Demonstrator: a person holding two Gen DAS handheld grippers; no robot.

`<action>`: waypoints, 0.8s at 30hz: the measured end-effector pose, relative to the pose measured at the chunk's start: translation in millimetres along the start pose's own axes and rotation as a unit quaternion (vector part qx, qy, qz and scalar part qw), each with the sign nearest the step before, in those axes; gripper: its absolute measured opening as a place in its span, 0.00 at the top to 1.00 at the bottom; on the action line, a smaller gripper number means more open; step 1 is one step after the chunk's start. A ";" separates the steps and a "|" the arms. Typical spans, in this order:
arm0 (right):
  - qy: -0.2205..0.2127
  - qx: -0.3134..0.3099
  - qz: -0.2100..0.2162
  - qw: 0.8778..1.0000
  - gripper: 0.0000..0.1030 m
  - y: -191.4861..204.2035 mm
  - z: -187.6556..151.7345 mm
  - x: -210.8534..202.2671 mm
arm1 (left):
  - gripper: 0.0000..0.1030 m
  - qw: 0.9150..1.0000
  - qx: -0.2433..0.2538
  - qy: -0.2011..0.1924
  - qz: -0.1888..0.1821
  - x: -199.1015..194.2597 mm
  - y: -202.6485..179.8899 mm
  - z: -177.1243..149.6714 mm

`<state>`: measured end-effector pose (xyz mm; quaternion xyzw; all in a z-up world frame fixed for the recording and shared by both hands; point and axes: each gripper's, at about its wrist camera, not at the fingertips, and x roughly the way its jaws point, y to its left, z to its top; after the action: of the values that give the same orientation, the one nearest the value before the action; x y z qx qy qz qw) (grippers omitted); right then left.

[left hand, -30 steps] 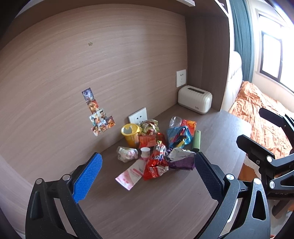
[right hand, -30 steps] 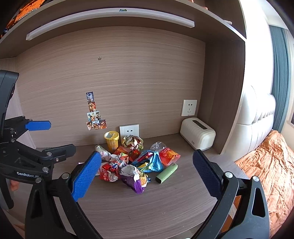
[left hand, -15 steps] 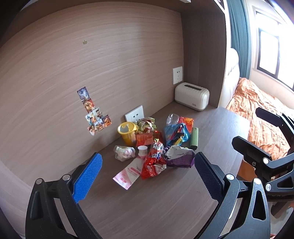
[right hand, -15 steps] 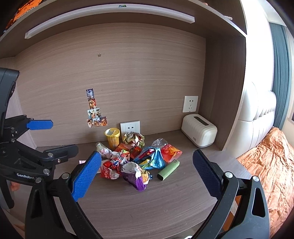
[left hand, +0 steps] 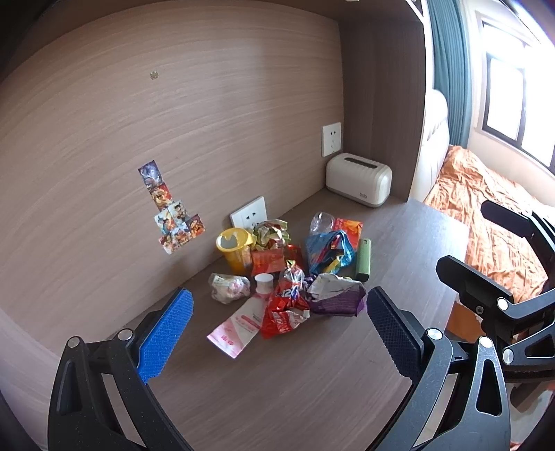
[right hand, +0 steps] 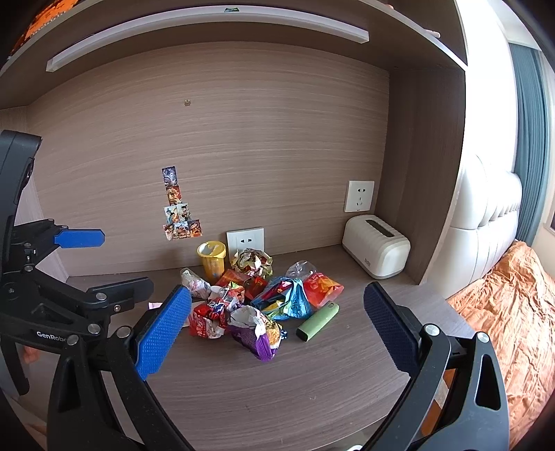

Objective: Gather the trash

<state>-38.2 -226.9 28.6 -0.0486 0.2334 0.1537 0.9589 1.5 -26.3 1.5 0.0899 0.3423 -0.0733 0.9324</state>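
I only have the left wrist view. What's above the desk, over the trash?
Observer: A shelf overhangs the trash, with a white light bar on its underside.
Operator: Which way does the purple bag open?
Observer: The purple bag has its mouth toward the right wrist camera, and something yellow shows inside.

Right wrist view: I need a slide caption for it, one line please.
Open right gripper faces a pile of snack wrappers on a wooden desk, with the open left gripper alongside.
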 end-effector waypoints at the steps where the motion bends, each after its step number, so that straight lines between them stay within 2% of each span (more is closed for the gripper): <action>1: -0.001 -0.001 0.000 1.000 0.03 -0.4 0.5 -0.1 | 0.05 1.000 0.001 0.000 0.001 0.3 -0.4 -0.2; 24: -0.003 -0.008 0.006 1.000 0.03 7.9 9.5 9.7 | 0.05 1.000 -0.010 0.000 -0.001 5.2 15.2 2.1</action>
<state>-28.4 -215.2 32.3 -0.0545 0.2298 0.1617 0.9582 9.7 -12.4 1.4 0.0804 0.3429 -0.0706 0.9333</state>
